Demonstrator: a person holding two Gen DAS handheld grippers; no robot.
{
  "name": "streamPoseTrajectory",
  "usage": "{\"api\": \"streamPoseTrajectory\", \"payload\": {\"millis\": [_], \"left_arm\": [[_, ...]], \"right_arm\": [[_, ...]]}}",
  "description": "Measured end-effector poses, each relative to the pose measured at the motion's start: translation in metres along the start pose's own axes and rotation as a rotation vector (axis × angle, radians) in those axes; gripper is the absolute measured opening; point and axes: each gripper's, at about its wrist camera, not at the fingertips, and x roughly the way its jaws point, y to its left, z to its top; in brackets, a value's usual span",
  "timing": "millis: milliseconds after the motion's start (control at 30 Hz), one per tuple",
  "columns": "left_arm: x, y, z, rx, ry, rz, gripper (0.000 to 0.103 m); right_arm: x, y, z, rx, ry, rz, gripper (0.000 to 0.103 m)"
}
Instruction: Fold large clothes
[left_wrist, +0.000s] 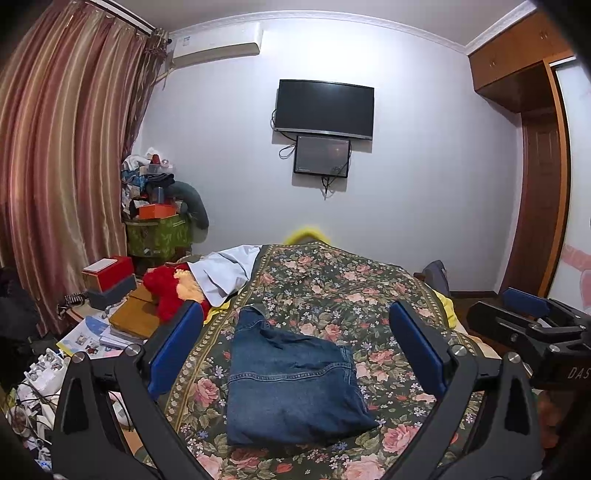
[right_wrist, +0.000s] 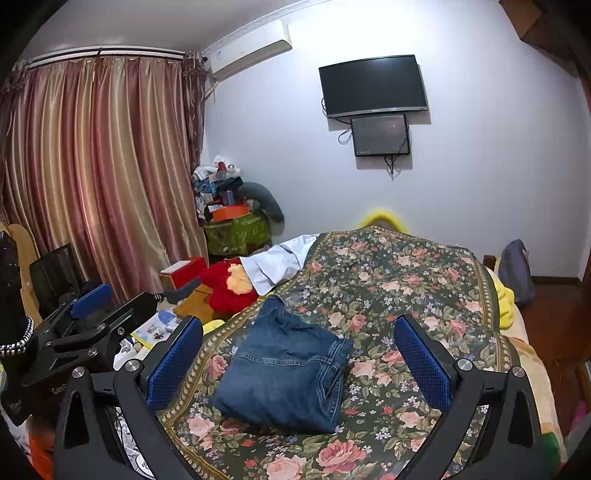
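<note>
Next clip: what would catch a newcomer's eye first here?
A folded pair of dark blue denim jeans lies mid-bed on the dark green floral bedspread, framed by the open left gripper. A black wall-mounted television hangs behind; a red plush toy sits bedside left.

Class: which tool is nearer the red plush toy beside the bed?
Left. The left tool hangs on the red plush toy's side; the right tool sits farther right.

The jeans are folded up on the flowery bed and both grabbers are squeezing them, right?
Not quite. The jeans do lie folded on the flowery bed, but neither grabber is squeezing them. The left wrist view shows the left gripper open and empty, and the right wrist view shows the right gripper the same.
</note>
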Motion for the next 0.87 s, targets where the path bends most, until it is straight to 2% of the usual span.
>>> {"api": "streamPoseTrajectory", "payload": {"millis": [867], "left_arm": [[-0.0018, -0.0087, 0.0027, 0.023, 0.011, -0.042, 0.102]], "right_arm": [[-0.0053, 0.0048, 0.0032, 0.005, -0.013, -0.005, 0.103]]}}
